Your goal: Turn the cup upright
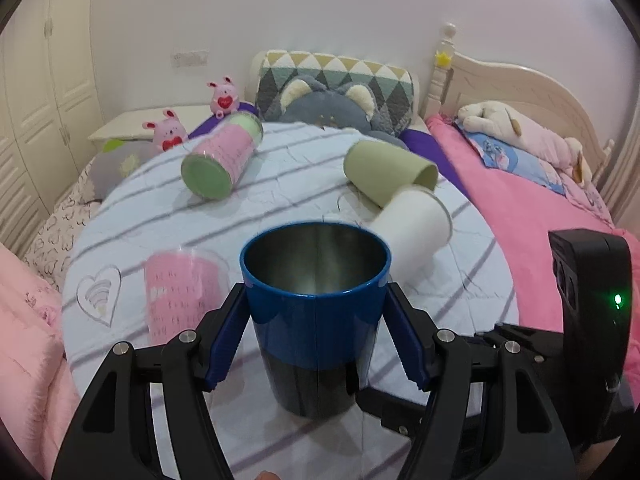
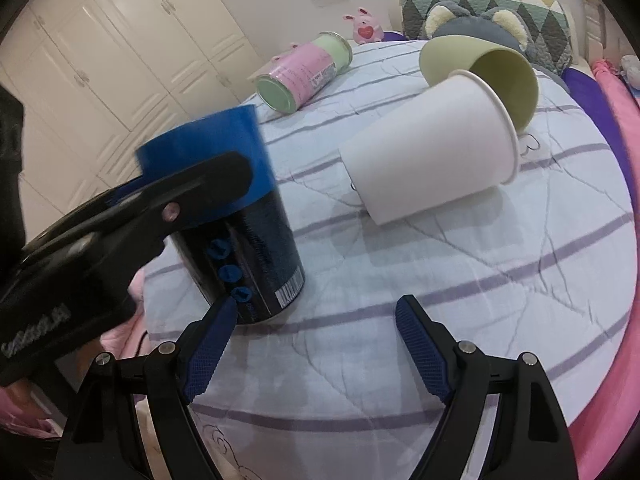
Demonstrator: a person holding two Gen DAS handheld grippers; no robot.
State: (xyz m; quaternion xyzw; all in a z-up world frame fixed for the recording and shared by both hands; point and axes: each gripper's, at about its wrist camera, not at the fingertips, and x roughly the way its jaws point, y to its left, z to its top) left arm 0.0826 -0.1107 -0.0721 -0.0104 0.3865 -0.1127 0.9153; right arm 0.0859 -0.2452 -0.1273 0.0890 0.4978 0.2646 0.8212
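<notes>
- left wrist view: the left gripper (image 1: 316, 308) clamps the blue cup (image 1: 316, 312) by its upper band, one pad on each side. the cup stands mouth-up on the striped round counter (image 1: 280, 184). its inside looks like steel, so i judge it stiff and smooth-walled, best held across the sides.
- right wrist view: the right gripper (image 2: 316, 344) is spread wide with nothing in it, just beside the cup's dark, printed lower half (image 2: 256, 256). a white cup (image 2: 432, 152) and green cup (image 2: 484, 76) lie tipped over.
</notes>
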